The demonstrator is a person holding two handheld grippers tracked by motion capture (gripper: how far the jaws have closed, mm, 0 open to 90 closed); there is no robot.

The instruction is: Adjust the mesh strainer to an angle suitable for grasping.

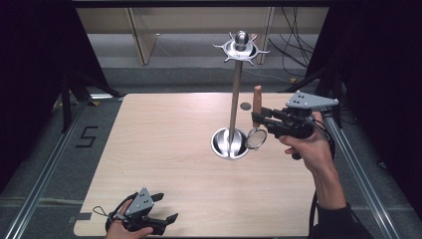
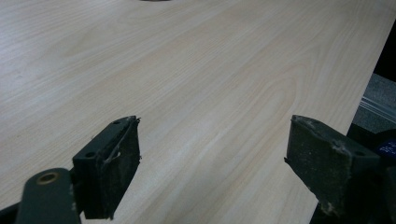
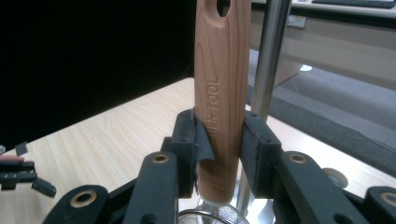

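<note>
1. Right gripper [image 1: 263,121], right of centre in the high view: jaws clamped on the wooden handle [image 1: 257,102] of a small strainer-type utensil. Handle upright, its top end pointing up.
2. Right gripper view: pads pinch the handle [image 3: 222,93] on both sides; hang-hole at the top edge of the frame, embossed lettering down the wood.
3. Round mesh head [image 1: 257,138] hangs below the jaws, just beside the stand's base dish [image 1: 230,144]; whether they touch is hard to tell at this resolution.
4. Metal stand [image 1: 235,94], centre of frame: vertical pole, hook ring with ball knob [image 1: 242,47] at the top. The pole [image 3: 272,70] sits right behind the handle in the right gripper view.
5. Left gripper [image 1: 166,213], lower left of the high view: jaws spread wide, nothing between them, low over the wooden table [image 1: 164,144].
6. Left gripper view: bare tabletop [image 2: 201,79] between the pads.
</note>
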